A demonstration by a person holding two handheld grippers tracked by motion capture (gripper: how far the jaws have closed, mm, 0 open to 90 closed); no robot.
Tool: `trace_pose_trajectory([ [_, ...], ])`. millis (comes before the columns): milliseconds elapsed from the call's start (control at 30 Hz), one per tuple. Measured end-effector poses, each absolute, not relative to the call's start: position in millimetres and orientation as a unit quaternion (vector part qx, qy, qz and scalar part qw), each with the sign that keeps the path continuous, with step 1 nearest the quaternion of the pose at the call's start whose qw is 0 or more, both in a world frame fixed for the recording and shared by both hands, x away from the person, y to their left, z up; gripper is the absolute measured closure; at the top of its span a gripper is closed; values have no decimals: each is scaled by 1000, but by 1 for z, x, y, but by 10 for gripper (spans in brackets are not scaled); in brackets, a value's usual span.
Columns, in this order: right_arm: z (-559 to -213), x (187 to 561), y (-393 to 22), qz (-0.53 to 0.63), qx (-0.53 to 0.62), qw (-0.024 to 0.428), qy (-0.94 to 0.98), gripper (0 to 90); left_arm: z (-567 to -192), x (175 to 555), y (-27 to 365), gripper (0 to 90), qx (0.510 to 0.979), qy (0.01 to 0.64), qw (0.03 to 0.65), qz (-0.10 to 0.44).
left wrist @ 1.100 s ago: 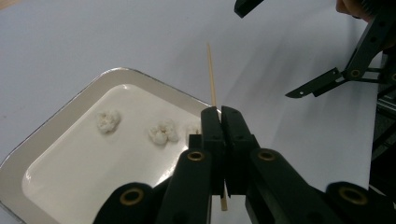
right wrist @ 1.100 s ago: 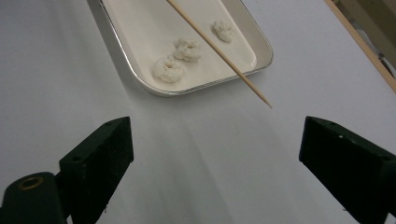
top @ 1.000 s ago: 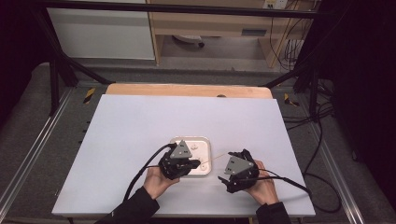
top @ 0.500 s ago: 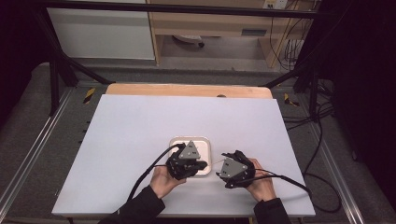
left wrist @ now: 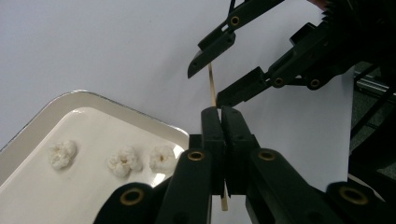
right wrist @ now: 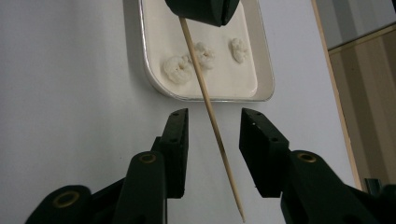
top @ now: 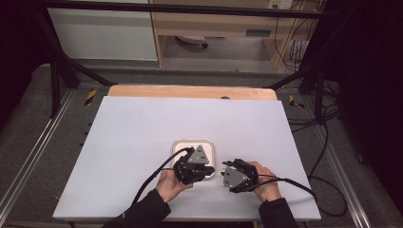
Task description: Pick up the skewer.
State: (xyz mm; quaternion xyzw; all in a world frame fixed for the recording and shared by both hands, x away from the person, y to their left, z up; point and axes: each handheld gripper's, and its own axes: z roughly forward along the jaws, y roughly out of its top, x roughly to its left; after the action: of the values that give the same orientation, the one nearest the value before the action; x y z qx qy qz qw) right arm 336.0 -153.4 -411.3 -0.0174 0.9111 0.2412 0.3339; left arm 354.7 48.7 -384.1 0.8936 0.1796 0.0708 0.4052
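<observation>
Your left gripper (left wrist: pixel 219 116) is clamped tight on a thin wooden skewer (right wrist: pixel 208 105), holding it by its middle so both ends stick out free, one toward the white tray (top: pixel 211 148) and one toward your other hand. That grip looks meant to present the stick for a hand-over or a second hold. Your right gripper (right wrist: pixel 212 126) has just been closing its jaws around the pointed end, but they stand partly apart with the skewer running between them and touching neither pad, so nothing is held there yet. The skewer hangs just above the white table (top: pixel 142 128), beside the near edge of the tray, tilted rather than level. On the tray lie three pieces of popcorn (left wrist: pixel 123 161) in a row, well clear of both tools. Little stands in the way; mind the tray rim just beside your left jaws, and the cable (top: pixel 152 178) trailing back past your wrist.
</observation>
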Motion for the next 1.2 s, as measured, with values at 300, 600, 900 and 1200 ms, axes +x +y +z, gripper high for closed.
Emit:
trace_pose_trajectory([
  [300,-413,338,-155,219,-41,330,917,745,-384,354,49,889,897,172,401,68],
  [600,-413,339,-157,200,-82,337,916,853,-385,353,50,889,897,171,402,63],
  [900,-413,337,-157,182,-112,336,917,887,-385,358,52,880,898,182,399,49],
  [1200,-412,337,-154,148,-121,344,919,889,-381,363,53,719,919,177,345,70],
])
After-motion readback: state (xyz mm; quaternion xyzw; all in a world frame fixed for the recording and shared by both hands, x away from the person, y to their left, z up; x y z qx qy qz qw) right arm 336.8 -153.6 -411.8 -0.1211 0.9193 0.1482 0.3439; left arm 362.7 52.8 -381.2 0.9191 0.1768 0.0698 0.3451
